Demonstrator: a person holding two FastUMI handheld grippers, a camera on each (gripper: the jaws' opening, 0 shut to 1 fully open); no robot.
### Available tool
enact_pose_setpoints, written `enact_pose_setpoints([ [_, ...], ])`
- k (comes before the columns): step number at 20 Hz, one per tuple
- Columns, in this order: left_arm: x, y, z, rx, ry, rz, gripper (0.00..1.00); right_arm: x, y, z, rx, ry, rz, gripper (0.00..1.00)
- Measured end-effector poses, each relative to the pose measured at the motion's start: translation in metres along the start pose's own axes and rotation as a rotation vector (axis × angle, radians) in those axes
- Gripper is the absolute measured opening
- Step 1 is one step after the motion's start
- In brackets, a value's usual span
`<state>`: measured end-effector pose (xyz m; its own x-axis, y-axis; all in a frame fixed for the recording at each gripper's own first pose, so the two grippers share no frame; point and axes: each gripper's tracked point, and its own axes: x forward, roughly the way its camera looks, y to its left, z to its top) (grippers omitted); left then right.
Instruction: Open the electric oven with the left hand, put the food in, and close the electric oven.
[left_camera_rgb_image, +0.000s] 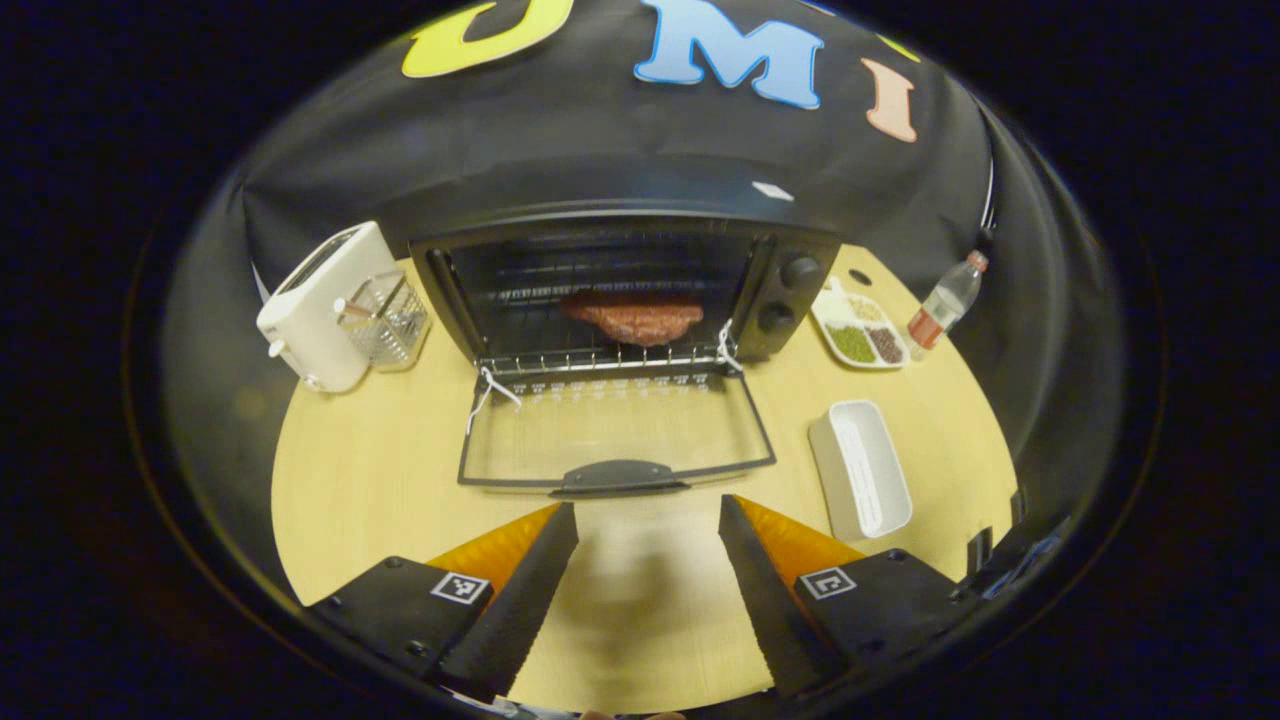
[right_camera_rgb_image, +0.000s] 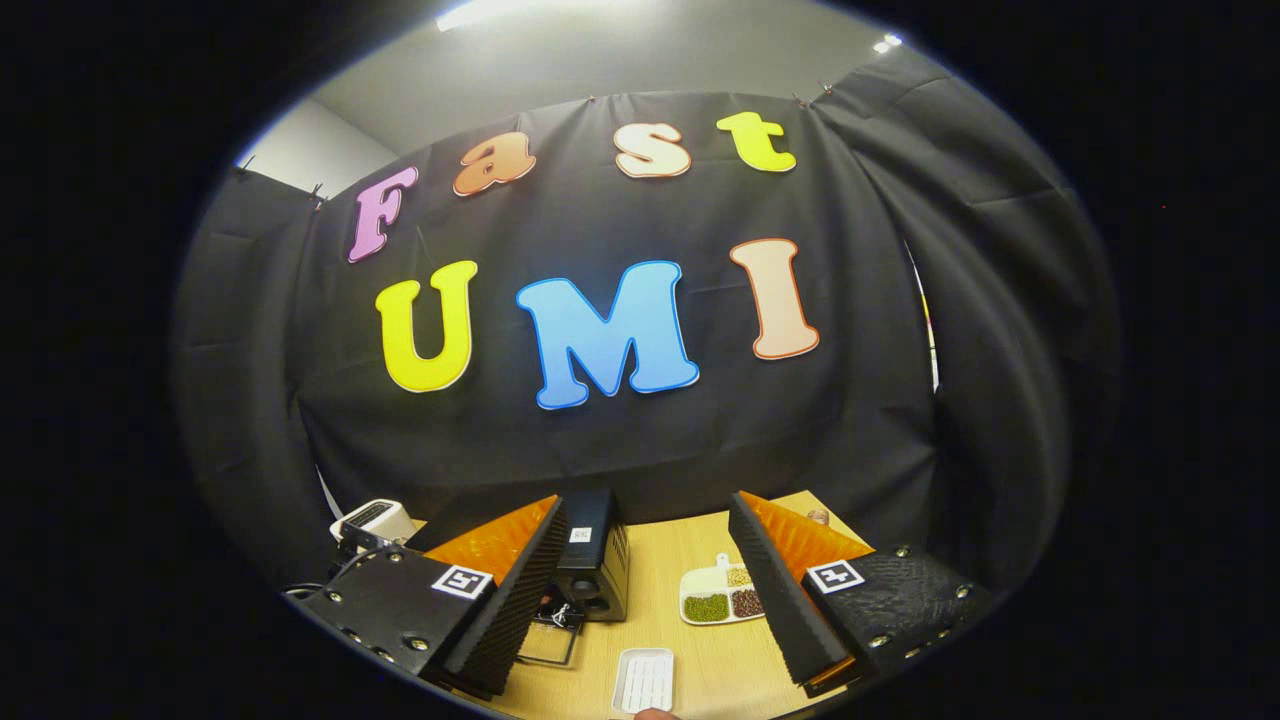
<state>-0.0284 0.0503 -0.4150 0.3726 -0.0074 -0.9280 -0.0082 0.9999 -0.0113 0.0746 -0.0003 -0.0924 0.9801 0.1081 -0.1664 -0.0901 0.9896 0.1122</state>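
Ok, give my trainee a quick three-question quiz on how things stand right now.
1. True or false: the oven door is shut.
2. Where is the food? A) in the white tray B) on the oven rack C) in the left gripper
3. Fill in: the sectioned plate lies between the oven and the ____.

Key:
1. False: the door lies folded down flat on the table.
2. B. The white tray looks empty and the left gripper is open, holding nothing.
3. Bottle.
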Motion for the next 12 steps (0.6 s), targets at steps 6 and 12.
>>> enact_pose_setpoints([
  [6,0.032,0.009,-0.027,0.009,0.14,0.01,0.99,0.002,-0.02,-0.011,0.017,0.035,-0.052,0.98],
  [12,0.059,0.013,-0.037,-0.011,0.233,0.008,0.94,0.004,-0.031,-0.009,0.012,0.037,-0.087,0.98],
])
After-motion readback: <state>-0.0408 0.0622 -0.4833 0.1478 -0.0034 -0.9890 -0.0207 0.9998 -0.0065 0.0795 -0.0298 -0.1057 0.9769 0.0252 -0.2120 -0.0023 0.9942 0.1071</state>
